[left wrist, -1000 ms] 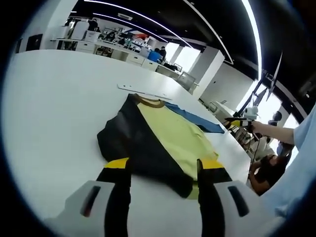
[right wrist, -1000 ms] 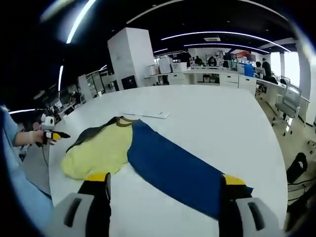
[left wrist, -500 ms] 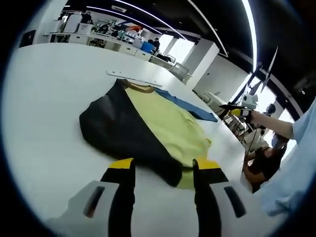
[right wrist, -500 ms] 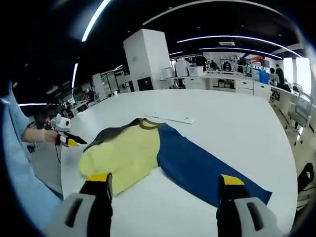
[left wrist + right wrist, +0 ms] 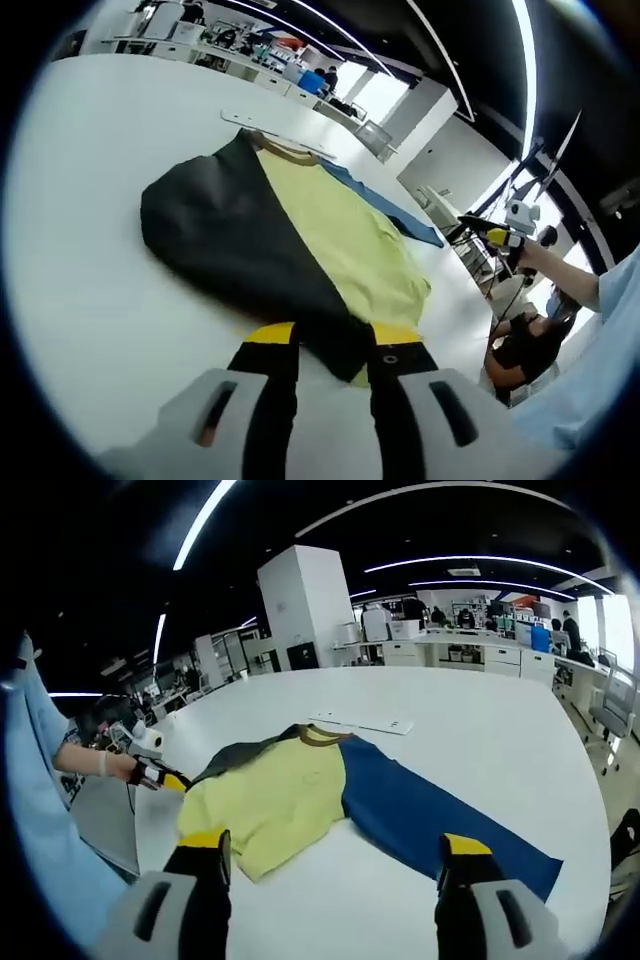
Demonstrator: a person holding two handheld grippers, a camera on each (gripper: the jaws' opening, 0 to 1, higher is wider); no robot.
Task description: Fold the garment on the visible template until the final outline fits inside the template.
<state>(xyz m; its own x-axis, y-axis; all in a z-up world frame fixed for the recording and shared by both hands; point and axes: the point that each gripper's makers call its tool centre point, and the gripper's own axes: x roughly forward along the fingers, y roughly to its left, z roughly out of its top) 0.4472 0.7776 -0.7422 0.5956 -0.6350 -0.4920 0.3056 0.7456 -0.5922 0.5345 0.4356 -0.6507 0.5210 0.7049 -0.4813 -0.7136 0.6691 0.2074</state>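
In the left gripper view, the left hand-held gripper rises from the bottom centre with its yellow-tipped jaws drawn close together around the near hem of the garment; black cloth sits between them, so it looks clenched on the hem. The garment lies flat on the white tabletop, running from the jaws toward the upper middle of the frame: a black sleeve at left, a yellow body in the middle, a blue sleeve at right. Beyond its collar lies a thin white strip.

In the right gripper view, the right hand-held gripper is released, jaws wide apart at the bottom, above the tabletop and near the garment. At the left edge, a hand with a blue sleeve holds the left hand-held gripper against the garment's far corner.
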